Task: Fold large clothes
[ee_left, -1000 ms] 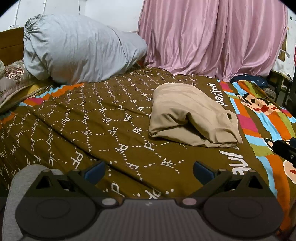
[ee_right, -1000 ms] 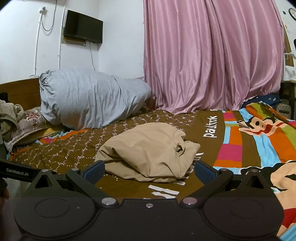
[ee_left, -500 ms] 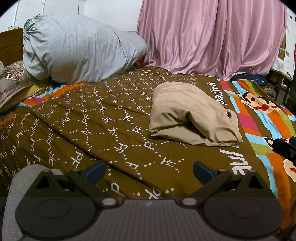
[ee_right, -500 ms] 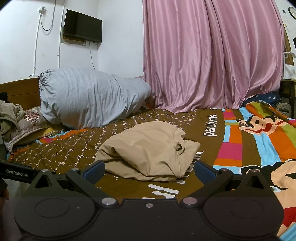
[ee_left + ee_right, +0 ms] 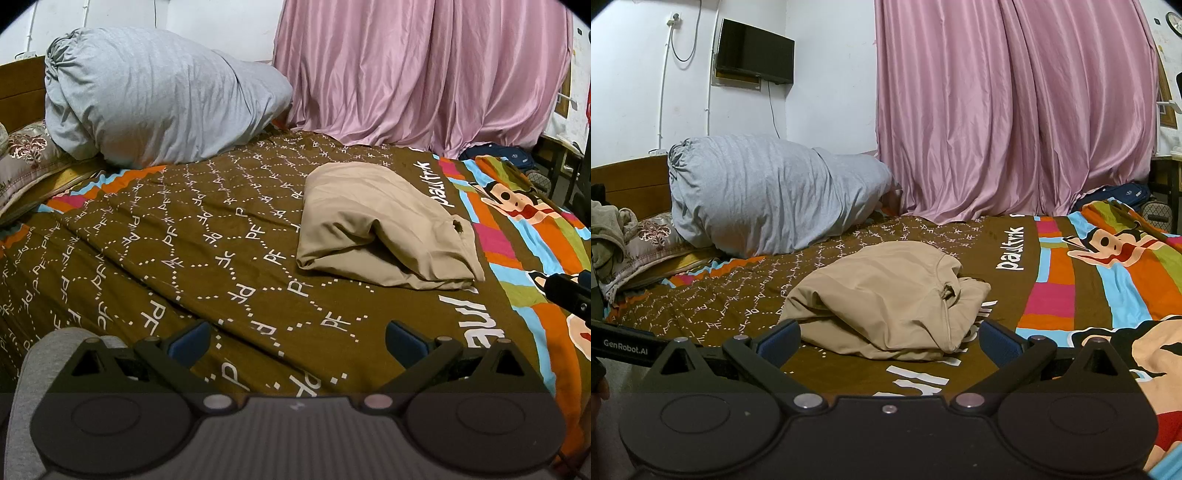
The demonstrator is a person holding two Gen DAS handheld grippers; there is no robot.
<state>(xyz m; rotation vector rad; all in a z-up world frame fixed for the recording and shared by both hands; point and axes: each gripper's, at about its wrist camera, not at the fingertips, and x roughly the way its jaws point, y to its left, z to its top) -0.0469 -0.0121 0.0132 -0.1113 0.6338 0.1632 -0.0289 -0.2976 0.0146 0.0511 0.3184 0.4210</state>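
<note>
While both tongs (image 5: 295, 341) (image 5: 886, 341) gape, folded garment (image 5: 384, 225) lies mid-bedspread (image 5: 184, 258).

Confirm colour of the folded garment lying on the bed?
Plain tan-beige folded cloth garment, no pattern; clearest in the left wrist view.

The folded beige garment (image 5: 373, 218) was matt woven cloth, softly creased. The printed bedspread (image 5: 207, 258) looked smooth cloth; the pink curtain (image 5: 1008, 110) had a satin sheen; the headboard (image 5: 628, 181) was wood.
</note>
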